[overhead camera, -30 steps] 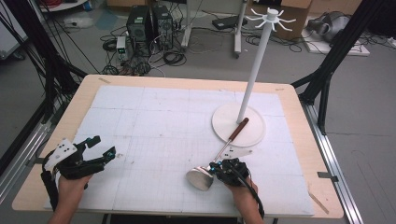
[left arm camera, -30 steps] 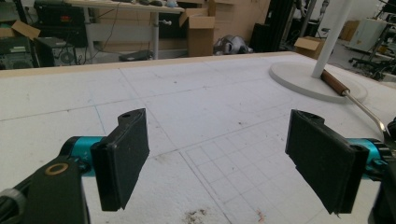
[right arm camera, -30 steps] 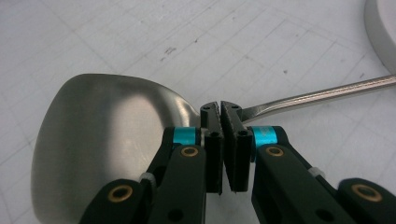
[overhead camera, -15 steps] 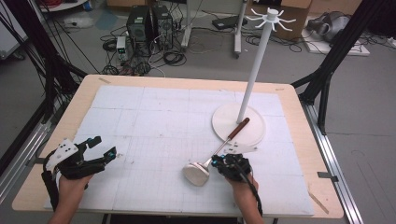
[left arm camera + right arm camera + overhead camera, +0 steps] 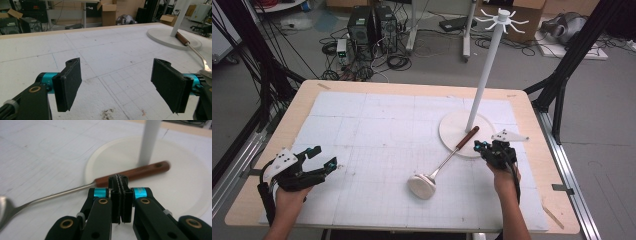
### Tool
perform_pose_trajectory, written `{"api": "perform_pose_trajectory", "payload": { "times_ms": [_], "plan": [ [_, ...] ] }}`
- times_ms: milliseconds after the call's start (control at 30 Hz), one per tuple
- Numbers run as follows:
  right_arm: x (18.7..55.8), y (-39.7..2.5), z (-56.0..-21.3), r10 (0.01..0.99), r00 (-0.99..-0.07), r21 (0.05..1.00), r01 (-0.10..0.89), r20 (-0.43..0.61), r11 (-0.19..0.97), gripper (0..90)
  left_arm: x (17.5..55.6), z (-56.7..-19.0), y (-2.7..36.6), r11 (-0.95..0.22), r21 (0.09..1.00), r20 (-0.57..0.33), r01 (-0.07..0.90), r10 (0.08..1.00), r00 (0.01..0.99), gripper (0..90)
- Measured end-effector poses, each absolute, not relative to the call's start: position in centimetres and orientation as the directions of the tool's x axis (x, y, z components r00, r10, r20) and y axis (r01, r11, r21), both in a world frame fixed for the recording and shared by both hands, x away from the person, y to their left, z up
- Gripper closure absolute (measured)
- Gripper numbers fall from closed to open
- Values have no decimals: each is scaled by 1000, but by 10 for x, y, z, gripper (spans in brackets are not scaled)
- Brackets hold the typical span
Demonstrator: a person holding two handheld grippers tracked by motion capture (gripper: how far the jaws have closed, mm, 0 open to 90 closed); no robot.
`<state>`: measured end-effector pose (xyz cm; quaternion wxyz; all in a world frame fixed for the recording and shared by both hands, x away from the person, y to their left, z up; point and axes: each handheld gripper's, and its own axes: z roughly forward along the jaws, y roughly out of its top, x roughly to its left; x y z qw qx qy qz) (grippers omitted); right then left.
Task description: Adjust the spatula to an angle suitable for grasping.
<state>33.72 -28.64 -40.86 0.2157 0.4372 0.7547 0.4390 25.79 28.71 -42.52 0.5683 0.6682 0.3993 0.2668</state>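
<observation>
- At the left of the table (image 5: 377, 86), near its front edge, the left gripper (image 5: 319, 165) sits in the person's left hand (image 5: 291, 196) above the white gridded mat (image 5: 377, 135). Its jaws stand wide apart with nothing between them; the left gripper view looks between the two black pads (image 5: 68, 83) at bare mat.
- Near the middle front of the mat lies a ladle (image 5: 439, 167). Its round metal bowl (image 5: 421, 186) rests on the mat, and the thin shaft runs up and to the right to a brown wooden handle (image 5: 467, 137).
- That handle lies on the round white base (image 5: 452, 131) of a rack stand, its end just beside the tall white pole (image 5: 484, 75), which carries a ring of hooks (image 5: 501, 15) at the top.
- At the right, the right gripper (image 5: 487, 148) is held in the right hand (image 5: 504, 177) at the front edge of the base. Its jaws are pressed together with nothing in them, tips near the handle (image 5: 132, 173); I cannot tell whether they touch it.
</observation>
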Motion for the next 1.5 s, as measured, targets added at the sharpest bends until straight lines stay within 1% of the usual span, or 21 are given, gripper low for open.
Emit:
{"api": "perform_pose_trajectory", "payload": {
  "times_ms": [33, 100, 133, 200, 233, 267, 300, 367, 400, 433, 533, 600, 733, 900, 967, 1100, 1133, 1333, 1500],
  "plan": [
    [344, -290, -408, 849, -524, 855, 469, 66, 223, 894, 258, -425, 287, -29, 972, -103, 233, 838, 536, 248],
    [358, -296, -408, 848, -529, 842, 477, 46, 252, 894, 257, -426, 288, -23, 971, -109, 237, 840, 532, 248],
    [371, -302, -407, 852, -523, 832, 487, 33, 267, 894, 257, -426, 288, -22, 971, -111, 238, 841, 530, 248],
    [384, -308, -407, 849, -527, 820, 499, 31, 279, 894, 257, -427, 289, -19, 970, -114, 241, 843, 526, 248],
    [384, -308, -407, 849, -527, 820, 499, 31, 279, 894, 257, -427, 289, -20, 970, -114, 243, 843, 526, 248],
    [397, -312, -408, 849, -528, 807, 508, 17, 300, 893, 258, -428, 289, -24, 970, -110, 243, 845, 523, 249],
    [397, -312, -408, 849, -528, 807, 508, 17, 300, 893, 258, -428, 289, -27, 969, -107, 244, 848, 519, 249],
    [416, -316, -412, 856, -518, 786, 530, 1, 319, 894, 259, -428, 290, -25, 970, -106, 242, 852, 512, 249],
    [416, -316, -412, 856, -518, 786, 530, 1, 319, 894, 259, -428, 291, -23, 970, -106, 241, 854, 509, 249],
    [426, -317, -412, 861, -509, 776, 542, -3, 323, 893, 259, -428, 291, -25, 970, -105, 242, 854, 509, 249],
    [437, -316, -411, 863, -504, 780, 535, -14, 325, 893, 259, -429, 293, -24, 970, -106, 243, 856, 507, 249],
    [440, -315, -412, 863, -505, 777, 537, -15, 328, 894, 258, -429, 294, -20, 970, -109, 243, 855, 507, 249],
    [454, -314, -425, 859, -512, 740, 572, -14, 353, 894, 257, -430, 295, -20, 969, -113, 247, 850, 514, 250],
    [461, -314, -429, 859, -511, 743, 564, -28, 360, 895, 257, -432, 296, -19, 967, -117, 255, 854, 508, 250],
    [464, -313, -432, 840, -542, 728, 562, -34, 392, 897, 257, -431, 296, -18, 967, -117, 255, 854, 507, 250],
    [463, -314, -432, 820, -572, 732, 550, -20, 402, 897, 257, -432, 296, -20, 966, -117, 257, 853, 509, 253],
    [462, -313, -432, 801, -598, 730, 537, -25, 423, 898, 257, -432, 295, -19, 966, -120, 259, 852, 510, 253],
    [458, -313, -430, 768, -639, 711, 522, -39, 471, 899, 257, -432, 296, -23, 966, -115, 259, 855, 506, 254],
    [455, -312, -430, 749, -662, 705, 517, -31, 485, 899, 257, -432, 296, -27, 965, -114, 262, 855, 506, 254]
  ]
}}
